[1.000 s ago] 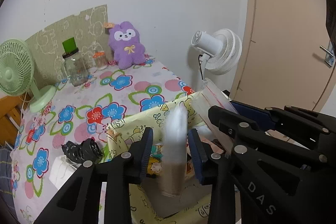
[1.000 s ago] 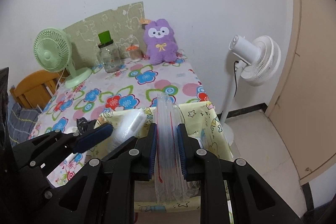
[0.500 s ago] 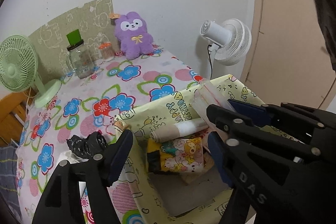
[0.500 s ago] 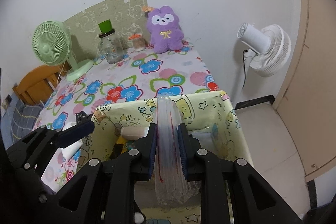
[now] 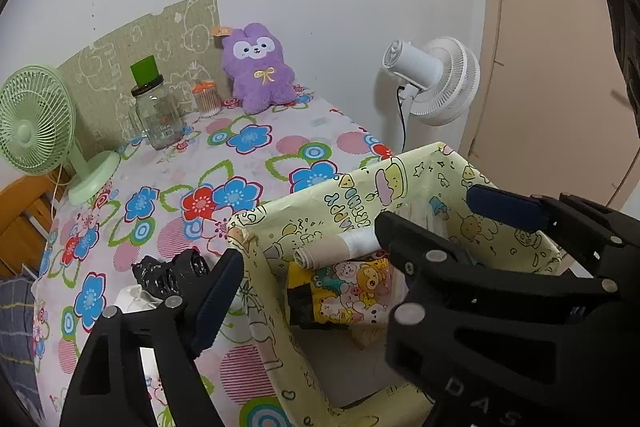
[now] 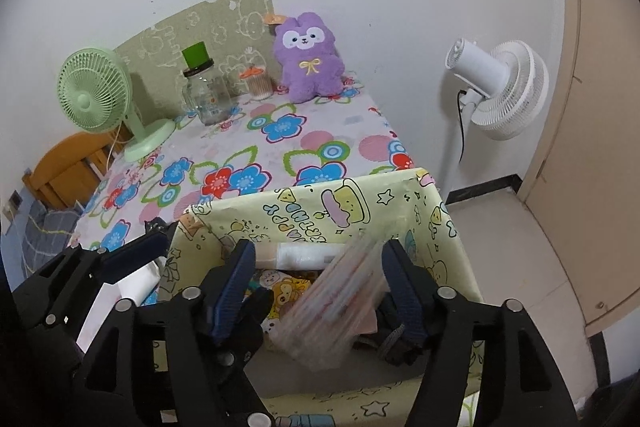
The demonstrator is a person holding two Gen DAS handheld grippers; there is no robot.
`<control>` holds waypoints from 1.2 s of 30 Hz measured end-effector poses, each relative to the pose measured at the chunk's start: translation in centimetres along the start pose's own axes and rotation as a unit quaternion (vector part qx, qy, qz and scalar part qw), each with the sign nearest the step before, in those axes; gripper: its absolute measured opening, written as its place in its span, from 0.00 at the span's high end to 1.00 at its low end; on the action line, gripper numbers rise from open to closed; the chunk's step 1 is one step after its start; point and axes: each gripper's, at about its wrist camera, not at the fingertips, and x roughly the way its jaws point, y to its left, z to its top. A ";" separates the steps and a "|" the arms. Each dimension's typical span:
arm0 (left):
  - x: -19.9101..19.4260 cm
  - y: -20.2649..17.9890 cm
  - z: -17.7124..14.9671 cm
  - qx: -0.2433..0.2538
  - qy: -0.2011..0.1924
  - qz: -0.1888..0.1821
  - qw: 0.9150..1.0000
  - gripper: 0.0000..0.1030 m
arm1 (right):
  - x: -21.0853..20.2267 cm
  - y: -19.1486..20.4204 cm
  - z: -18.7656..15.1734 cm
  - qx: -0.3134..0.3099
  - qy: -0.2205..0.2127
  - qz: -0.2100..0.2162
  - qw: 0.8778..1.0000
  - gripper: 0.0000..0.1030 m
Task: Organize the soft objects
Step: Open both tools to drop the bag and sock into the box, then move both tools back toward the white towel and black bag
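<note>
A pale yellow cartoon-print fabric bin (image 5: pixel 352 195) (image 6: pixel 352 203) stands at the near edge of the flowered table. In it lie a white and beige roll (image 5: pixel 340 249) (image 6: pixel 304 253) and a yellow cartoon packet (image 5: pixel 344 291) (image 6: pixel 284 287). My left gripper (image 5: pixel 308 263) is open and empty over the bin's left wall. My right gripper (image 6: pixel 316 267) is open over the bin, and a blurred clear bag stack (image 6: pixel 340 299) tilts between its fingers, falling into the bin. A black crumpled bag (image 5: pixel 168 273) and a white item (image 5: pixel 132 301) lie on the table left of the bin.
A purple plush (image 5: pixel 258 67) (image 6: pixel 310 57), a glass jar (image 5: pixel 156 111), a small swab jar (image 5: pixel 206 99) and a green desk fan (image 5: pixel 36 123) stand at the table's back. A white floor fan (image 6: pixel 496 87) stands right of the table, beside a beige door (image 6: pixel 592 107).
The left gripper opened and dropped the white roll into the bin. The right gripper has just opened and let go of the clear bag stack, which now tips into the bin.
</note>
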 end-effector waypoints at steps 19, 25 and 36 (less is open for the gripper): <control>-4.6 2.7 -1.2 -0.015 -0.028 0.016 0.999 0.09 | -4.5 4.1 -0.8 -0.031 -0.062 0.004 0.998 0.06; -5.9 4.0 -1.8 -0.020 -0.036 0.025 0.999 0.07 | -5.4 5.8 -1.0 -0.040 -0.068 0.005 0.997 0.05; -7.8 6.0 -2.9 -0.032 -0.048 0.033 0.998 0.03 | -6.5 8.8 -1.4 -0.061 -0.078 0.006 0.995 0.04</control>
